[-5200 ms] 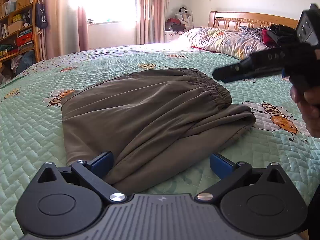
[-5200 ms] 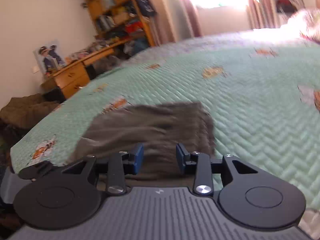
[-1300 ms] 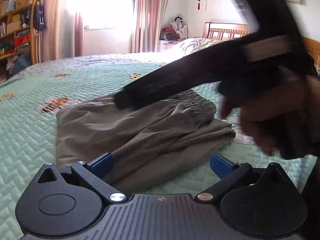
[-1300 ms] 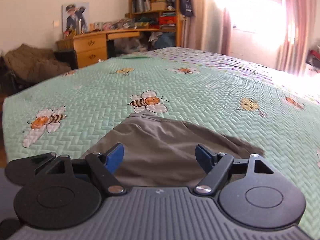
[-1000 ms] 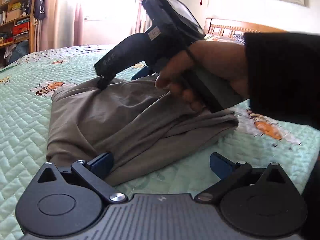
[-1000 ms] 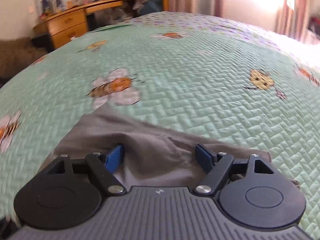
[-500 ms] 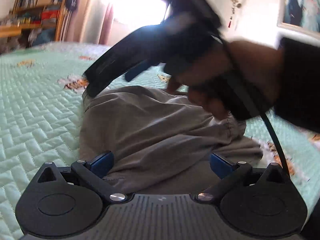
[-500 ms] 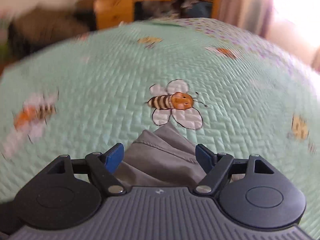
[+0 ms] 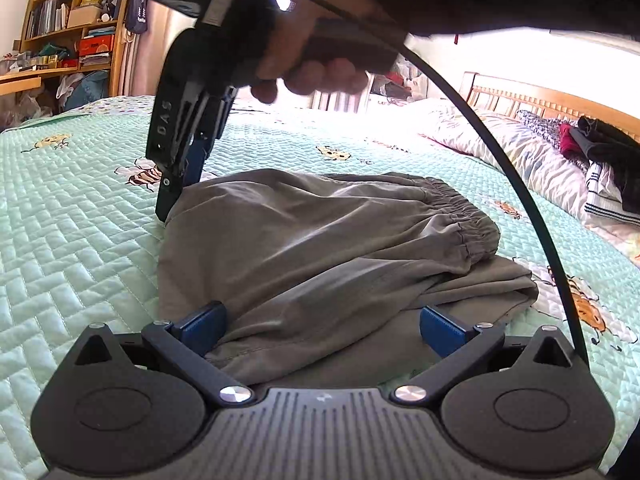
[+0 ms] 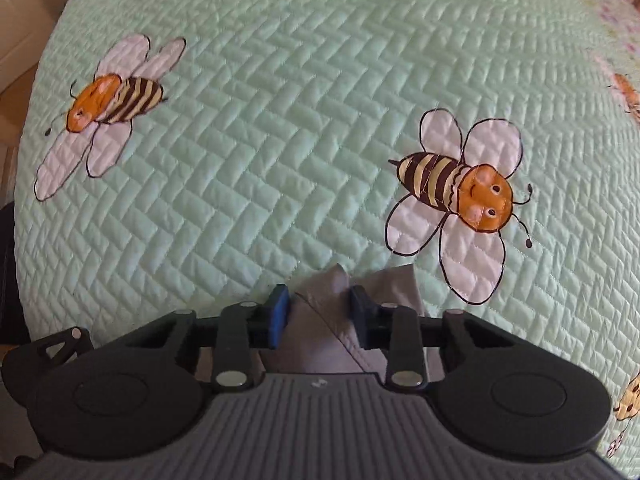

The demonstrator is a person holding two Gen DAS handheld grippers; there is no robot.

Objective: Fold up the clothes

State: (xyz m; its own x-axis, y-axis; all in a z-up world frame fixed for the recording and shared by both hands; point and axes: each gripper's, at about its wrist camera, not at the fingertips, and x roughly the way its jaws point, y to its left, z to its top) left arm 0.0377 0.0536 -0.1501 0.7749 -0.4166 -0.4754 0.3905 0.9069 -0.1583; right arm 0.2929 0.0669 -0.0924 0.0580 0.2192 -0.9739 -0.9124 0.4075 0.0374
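Grey-brown trousers (image 9: 320,240) with an elastic waistband lie folded on the green bee-print quilt (image 9: 80,248). My left gripper (image 9: 320,324) hovers open and wide over their near edge, nothing pinched. A hand holds my right gripper (image 9: 176,196) pointing steeply down at the trousers' far left corner. In the right wrist view its jaws are closing, and the bunched corner of the trousers (image 10: 320,332) fills the gap between the blue pads (image 10: 278,316), which press on it.
The right gripper's black cable (image 9: 520,184) arcs across the left wrist view. Pillows (image 9: 500,136) and a pile of dark clothes (image 9: 600,152) lie by the wooden headboard (image 9: 540,96) at the right. A bookshelf (image 9: 72,24) stands at the far left.
The right gripper tipped from nearly level to steeply downward over the trousers' far left corner and its jaws narrowed onto the cloth. The left gripper drifted slightly closer, still open.
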